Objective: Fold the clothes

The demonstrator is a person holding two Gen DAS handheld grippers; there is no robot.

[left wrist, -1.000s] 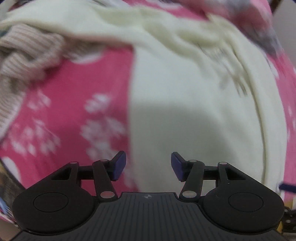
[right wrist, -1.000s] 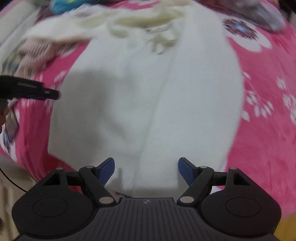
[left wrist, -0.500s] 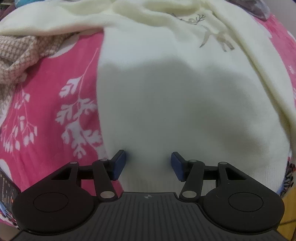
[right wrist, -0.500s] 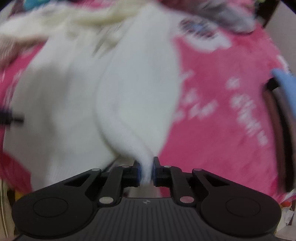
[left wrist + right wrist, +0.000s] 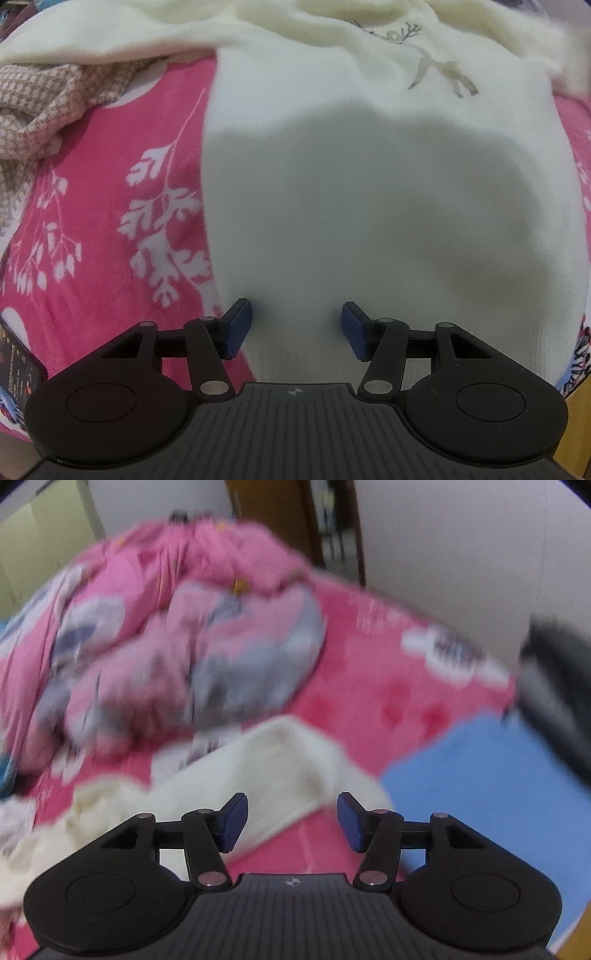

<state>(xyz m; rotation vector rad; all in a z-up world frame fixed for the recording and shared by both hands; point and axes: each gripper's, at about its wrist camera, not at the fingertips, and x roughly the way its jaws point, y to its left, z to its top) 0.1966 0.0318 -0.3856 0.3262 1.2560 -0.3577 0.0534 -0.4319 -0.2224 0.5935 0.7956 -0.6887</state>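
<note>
garment: cream sweater point(image 5: 388, 206) lies flat on the pink floral bedspread point(image 5: 110, 206), hem toward me, deer print point(image 5: 439, 70) up near the chest
sleeve: one cream sleeve point(image 5: 280, 775) lies out across the bedspread on the right side, cuff end near the blue mat point(image 5: 480, 812)
left gripper point(image 5: 295, 326): mine, jaws spread, pads straddle the hem near its left corner, nothing pinched
right gripper point(image 5: 291, 818): jaws have just been opening, now spread and empty, the sleeve lies below and beyond them
feel (judgement): soft, fluffy knit, light, no stiffness, it will sag and drag whatever trails; not fragile, not slippery on the pads
grab points (judgement): the ribbed hem corners for the body fold, the cuff for the sleeve; a thick edge gives a surer pinch than a single layer
risk (judgement): the fleecy bedspread may cling, so lift before moving
clutter: checked brown cloth point(image 5: 40, 107) left of the sweater, bunched pink quilt point(image 5: 166, 635) beyond it
</note>
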